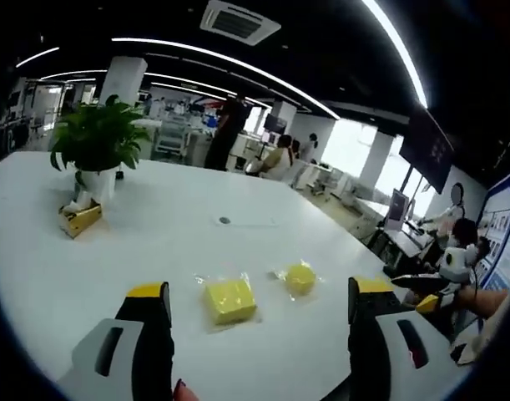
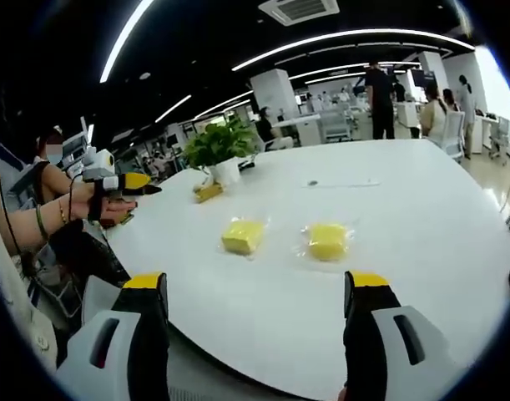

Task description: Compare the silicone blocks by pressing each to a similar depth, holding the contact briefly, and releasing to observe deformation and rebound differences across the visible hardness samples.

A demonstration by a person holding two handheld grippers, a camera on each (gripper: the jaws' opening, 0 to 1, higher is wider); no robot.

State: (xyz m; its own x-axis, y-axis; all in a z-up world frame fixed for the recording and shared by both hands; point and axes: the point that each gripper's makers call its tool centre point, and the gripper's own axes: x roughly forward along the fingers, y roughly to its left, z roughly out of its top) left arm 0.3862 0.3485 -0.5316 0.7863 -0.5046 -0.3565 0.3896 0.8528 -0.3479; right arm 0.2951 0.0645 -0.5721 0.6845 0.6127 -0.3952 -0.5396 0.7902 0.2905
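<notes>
Left claw (image 1: 259, 305) wide open, empty, hovering above the white surface (image 1: 154, 242); right claw (image 2: 255, 296) likewise spread, holding nothing; square yellow block (image 1: 230, 300) and rounder yellow block (image 1: 300, 278) lie in clear wrappers side by side, apart, ahead of both claws; neither touched; risk: slick wrapper lets a block skid under an off-centre press; uneven depth would spoil the comparison

The white surface (image 1: 154, 242) carries a square yellow block (image 1: 230, 300) and a round yellow block (image 1: 300, 278) near its edge, a potted plant (image 1: 98, 146) and a yellow box (image 1: 79, 219) farther in.
</notes>
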